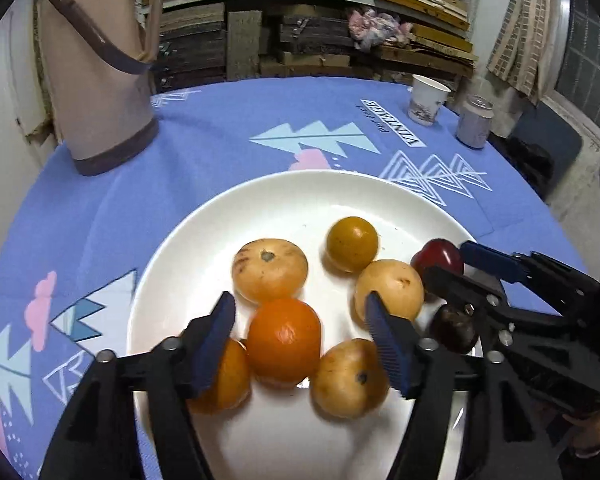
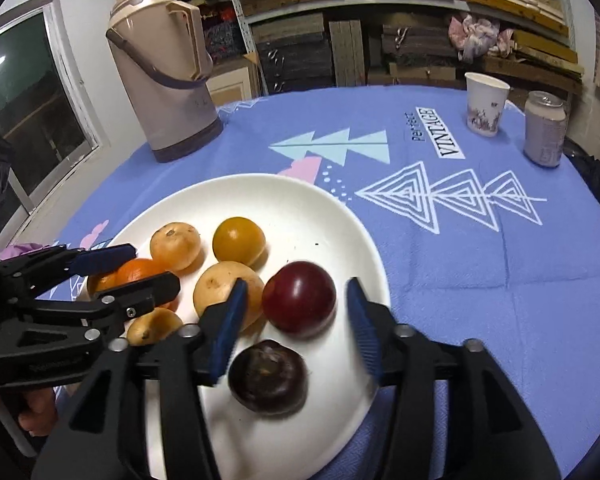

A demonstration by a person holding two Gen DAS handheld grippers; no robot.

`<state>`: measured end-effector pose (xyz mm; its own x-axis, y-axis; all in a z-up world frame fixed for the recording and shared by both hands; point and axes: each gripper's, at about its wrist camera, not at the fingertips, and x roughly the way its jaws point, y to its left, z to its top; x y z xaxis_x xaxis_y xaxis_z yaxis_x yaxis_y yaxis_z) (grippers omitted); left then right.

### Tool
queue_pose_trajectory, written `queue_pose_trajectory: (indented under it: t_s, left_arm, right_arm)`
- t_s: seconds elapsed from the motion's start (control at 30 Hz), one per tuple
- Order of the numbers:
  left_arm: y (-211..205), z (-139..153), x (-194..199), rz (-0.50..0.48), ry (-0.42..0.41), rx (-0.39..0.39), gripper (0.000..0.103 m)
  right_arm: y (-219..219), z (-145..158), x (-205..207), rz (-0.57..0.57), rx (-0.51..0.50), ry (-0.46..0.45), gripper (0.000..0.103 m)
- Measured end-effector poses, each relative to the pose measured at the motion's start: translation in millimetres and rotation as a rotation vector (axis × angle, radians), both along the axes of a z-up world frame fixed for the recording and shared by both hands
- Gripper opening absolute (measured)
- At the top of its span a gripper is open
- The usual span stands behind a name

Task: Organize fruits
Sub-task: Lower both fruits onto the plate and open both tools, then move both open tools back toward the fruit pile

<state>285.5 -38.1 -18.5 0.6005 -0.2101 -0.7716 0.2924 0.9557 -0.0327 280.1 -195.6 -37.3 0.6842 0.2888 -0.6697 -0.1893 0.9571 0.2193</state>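
A white plate (image 1: 300, 188) (image 2: 260, 192) on the blue tablecloth holds several fruits. In the left wrist view my left gripper (image 1: 300, 316) stands open around a bright orange (image 1: 284, 340), with a gap between each blue pad and the fruit. Tan round fruits (image 1: 269, 270) and a yellow-orange one (image 1: 352, 244) lie around it. My right gripper (image 2: 298, 300) is open astride a dark red plum (image 2: 299, 298), its pads clear of the skin. A dark purple fruit (image 2: 268, 376) lies just below the plum. Each gripper shows in the other's view: the right gripper (image 1: 450, 262) and the left gripper (image 2: 150, 266).
A tall beige thermos (image 1: 100, 80) (image 2: 168, 80) stands at the table's back left. A paper cup (image 2: 485, 104) and a drink can (image 2: 546, 130) stand at the back right. Shelves of stacked boards fill the wall behind. Bare cloth (image 2: 480, 280) lies right of the plate.
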Motion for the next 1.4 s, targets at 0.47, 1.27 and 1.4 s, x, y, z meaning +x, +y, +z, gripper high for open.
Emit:
queue_pose_trajectory:
  t_s: [0.47,1.27,1.4]
  left_arm:
    - [33.9,37.7,-44.6,0.046,-0.068,-0.057,0.085]
    - [69.9,12.3,-174.7,0.047,-0.048,0.022,0.090]
    - [65.2,3.3,-185.1,0.035,-0.020,0.000,0.090]
  right_arm:
    - [-6.2,24.0,-49.2,0.032,0.000,-0.059,0.094]
    - [-19.6,22.6,-206.0,0.087,-0.026,-0.027,0.098]
    - [-12.0,21.0,-222.3,0.114,-0.039,-0.027,0.098]
